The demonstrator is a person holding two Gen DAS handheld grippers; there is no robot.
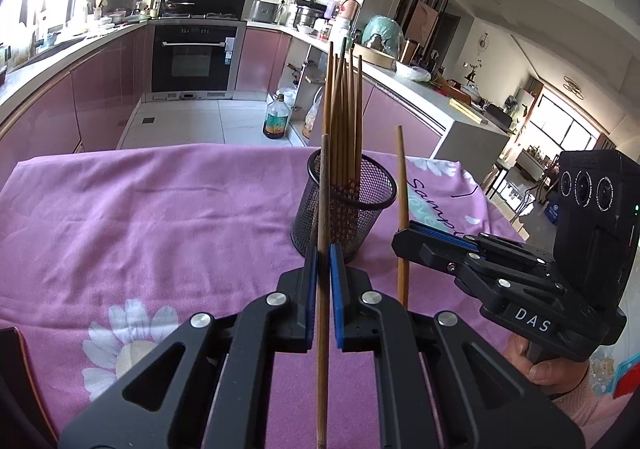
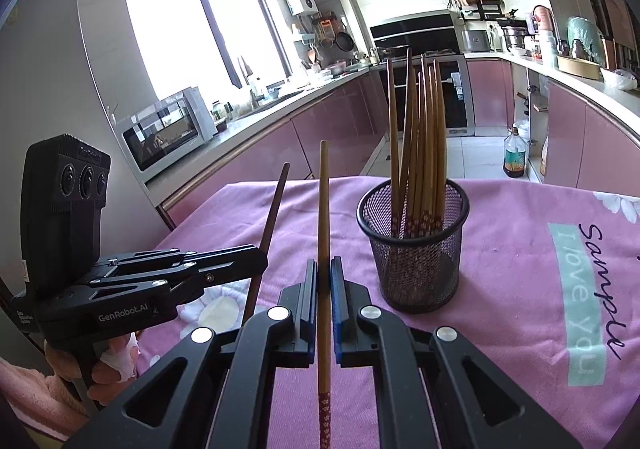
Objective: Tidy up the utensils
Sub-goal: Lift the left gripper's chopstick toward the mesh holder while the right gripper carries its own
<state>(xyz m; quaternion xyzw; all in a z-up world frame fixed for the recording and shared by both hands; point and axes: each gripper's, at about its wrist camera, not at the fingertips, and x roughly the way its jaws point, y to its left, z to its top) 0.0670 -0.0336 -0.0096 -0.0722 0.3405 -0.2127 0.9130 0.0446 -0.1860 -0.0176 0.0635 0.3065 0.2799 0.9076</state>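
Pinching 1 chopstick each, left tongs [image 1: 323,255] and right tongs [image 2: 324,269]; a tip could clip the cup [image 2: 414,245] rim and tip it.

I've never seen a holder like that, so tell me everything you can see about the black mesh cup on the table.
The cup is a round black holder of see-through wire mesh, metal by the look of it, with a solid rim and base. It stands upright on the pink flowered cloth. A bundle of brown chopsticks stands in it, leaning on its wall, patterned ends down, plain tips fanning above the rim. Neither tongs touch it; each holds a chopstick nearby.
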